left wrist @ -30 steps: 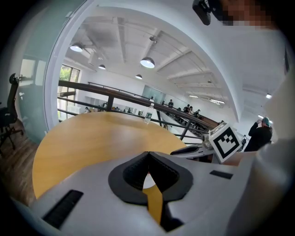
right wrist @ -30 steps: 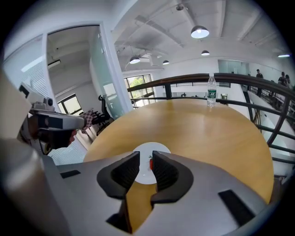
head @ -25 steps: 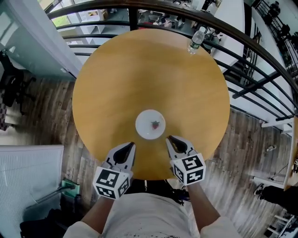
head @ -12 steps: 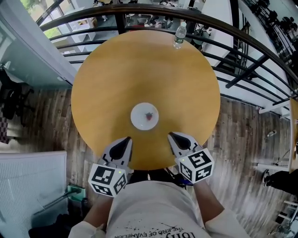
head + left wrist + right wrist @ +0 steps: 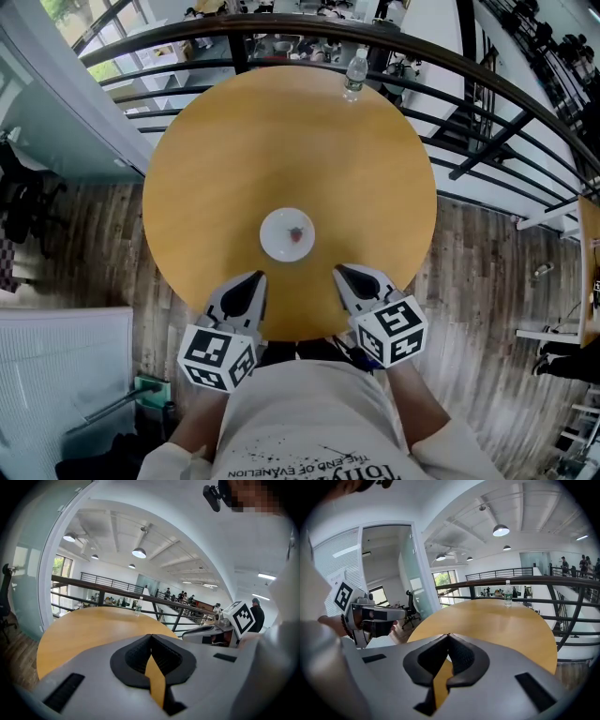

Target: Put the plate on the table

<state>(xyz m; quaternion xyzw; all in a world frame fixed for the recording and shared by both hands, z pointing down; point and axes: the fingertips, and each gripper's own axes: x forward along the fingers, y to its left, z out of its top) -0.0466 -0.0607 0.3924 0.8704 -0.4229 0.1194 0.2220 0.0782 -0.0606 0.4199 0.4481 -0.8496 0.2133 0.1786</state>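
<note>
A small white plate (image 5: pixel 288 234) with a red speck in its middle lies flat on the round wooden table (image 5: pixel 281 131), toward the near edge. My left gripper (image 5: pixel 258 277) hovers over the table's near rim, just left of the plate and clear of it. Its jaws are shut with nothing between them (image 5: pixel 151 635). On the other side of the plate my right gripper (image 5: pixel 339 270) mirrors it, also shut and empty (image 5: pixel 448 635). Neither gripper touches the plate.
A clear water bottle (image 5: pixel 354 70) stands at the table's far edge, in front of a dark metal railing (image 5: pixel 450 70). Wooden floor surrounds the table. The person's torso is close behind the near rim.
Both grippers have risen slightly near the table's front edge. The plate has stayed where it lies on the table. The head view has shifted a little.
</note>
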